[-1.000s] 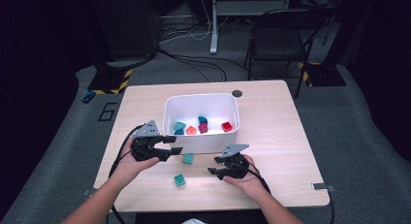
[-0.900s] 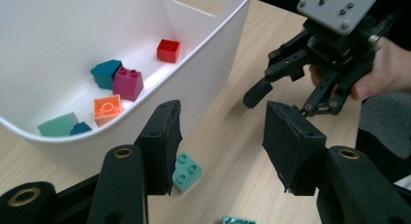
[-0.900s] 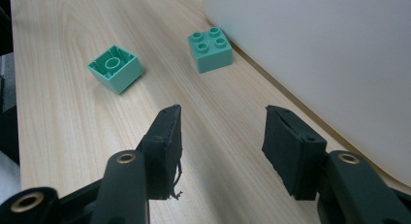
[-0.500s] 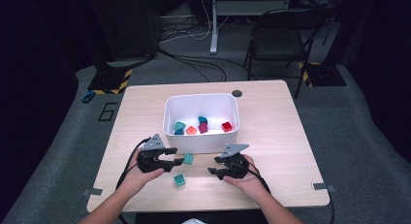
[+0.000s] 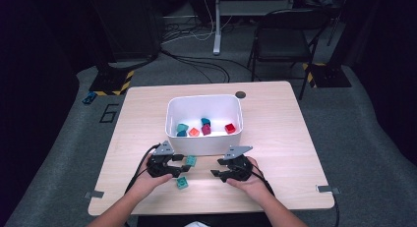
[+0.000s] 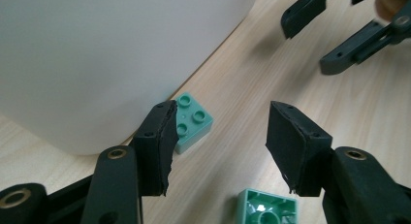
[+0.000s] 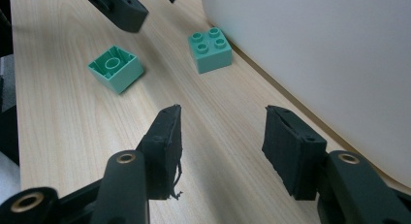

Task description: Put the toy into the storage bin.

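Two green bricks lie on the wooden table in front of the white bin (image 5: 204, 144). One sits studs up (image 5: 191, 161) against the bin wall; the other (image 5: 182, 183) lies hollow side up nearer me. My left gripper (image 5: 181, 164) hangs low over them, open, its jaws having just been opening. In the left gripper view its left jaw partly covers the studs-up brick (image 6: 196, 121), and the overturned brick (image 6: 267, 208) lies low between the jaws, untouched by the pads. My right gripper (image 5: 216, 168) rests open to the right, with bare table between its jaws (image 7: 223, 136).
Several coloured bricks (teal, orange, maroon, red) lie inside the bin. A small black disc (image 5: 240, 95) sits near the table's far edge. Cables trail from both grippers toward me. A chair (image 5: 282, 42) and floor cables lie beyond the table.
My left gripper has come down to the table beside the two green bricks, and its jaws stand wider. The right gripper has stayed put.
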Action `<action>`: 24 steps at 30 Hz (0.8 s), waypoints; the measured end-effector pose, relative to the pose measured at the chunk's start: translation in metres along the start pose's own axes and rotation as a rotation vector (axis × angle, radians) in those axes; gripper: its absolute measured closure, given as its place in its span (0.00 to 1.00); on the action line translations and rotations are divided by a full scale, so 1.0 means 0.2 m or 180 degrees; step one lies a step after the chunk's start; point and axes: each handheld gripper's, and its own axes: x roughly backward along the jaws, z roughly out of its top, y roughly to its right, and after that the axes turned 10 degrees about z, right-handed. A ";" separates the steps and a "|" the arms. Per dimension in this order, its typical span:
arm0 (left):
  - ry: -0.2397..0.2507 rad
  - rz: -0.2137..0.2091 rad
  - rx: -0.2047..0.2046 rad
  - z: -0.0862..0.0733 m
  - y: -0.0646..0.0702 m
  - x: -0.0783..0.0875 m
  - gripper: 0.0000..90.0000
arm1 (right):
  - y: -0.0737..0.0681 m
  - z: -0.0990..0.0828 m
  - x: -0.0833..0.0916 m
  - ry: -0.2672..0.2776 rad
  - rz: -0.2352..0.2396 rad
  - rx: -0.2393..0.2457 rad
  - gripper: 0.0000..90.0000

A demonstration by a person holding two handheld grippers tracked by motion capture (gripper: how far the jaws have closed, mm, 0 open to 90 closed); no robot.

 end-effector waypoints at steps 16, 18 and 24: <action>-0.0140 0.0019 0.0050 -0.04 0.00 -0.14 0.45 | 0.00 0.00 0.00 0.0030 -0.0001 -0.0002 0.53; -0.0138 0.0011 0.0086 -0.05 0.01 -0.15 0.45 | 0.00 0.00 0.00 0.0030 0.0001 -0.0002 0.53; -0.0144 -0.0004 0.0080 -0.05 0.01 -0.19 0.45 | 0.00 0.00 0.00 0.0033 -0.0001 -0.0003 0.53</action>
